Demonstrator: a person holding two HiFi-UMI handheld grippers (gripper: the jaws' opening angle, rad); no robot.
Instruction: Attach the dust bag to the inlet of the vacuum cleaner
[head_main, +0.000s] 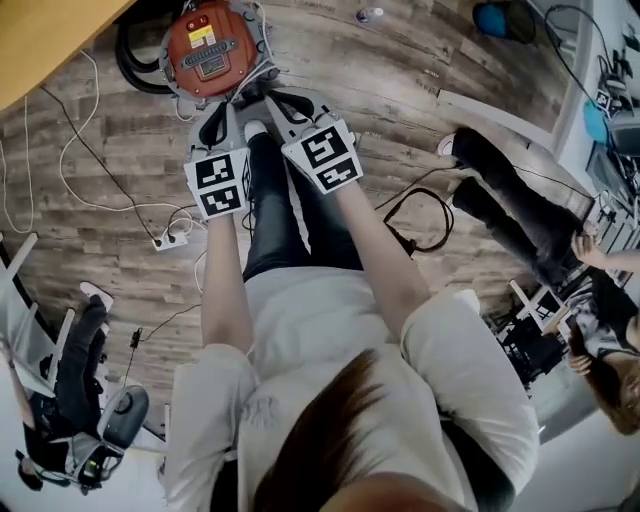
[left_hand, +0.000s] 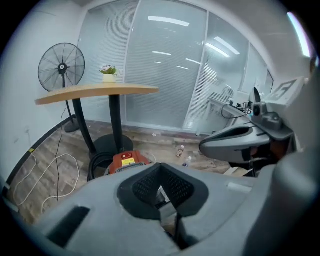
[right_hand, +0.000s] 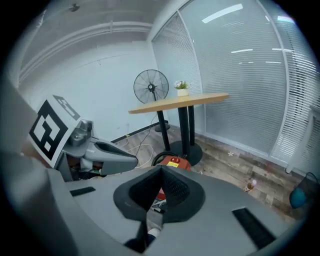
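Note:
The vacuum cleaner (head_main: 210, 45) is an orange drum with a grey rim; it stands on the wood floor by the table's foot. It also shows in the left gripper view (left_hand: 127, 160) and the right gripper view (right_hand: 172, 162). I see no dust bag in any view. My left gripper (head_main: 214, 122) and right gripper (head_main: 286, 106) are held side by side high above the floor, near the vacuum cleaner in the head view. Each points down and forward. The left gripper (left_hand: 162, 200) is shut with nothing in it. The right gripper (right_hand: 152, 210) is shut and empty too.
A round wooden table (left_hand: 100, 90) on a black foot stands over the vacuum cleaner, with a pedestal fan (left_hand: 61, 66) behind. A black hose (head_main: 135, 60) and a white power strip (head_main: 168, 240) with cables lie on the floor. Small bottles (left_hand: 180, 150) lie nearby. Other people (head_main: 520, 210) are at the right and lower left.

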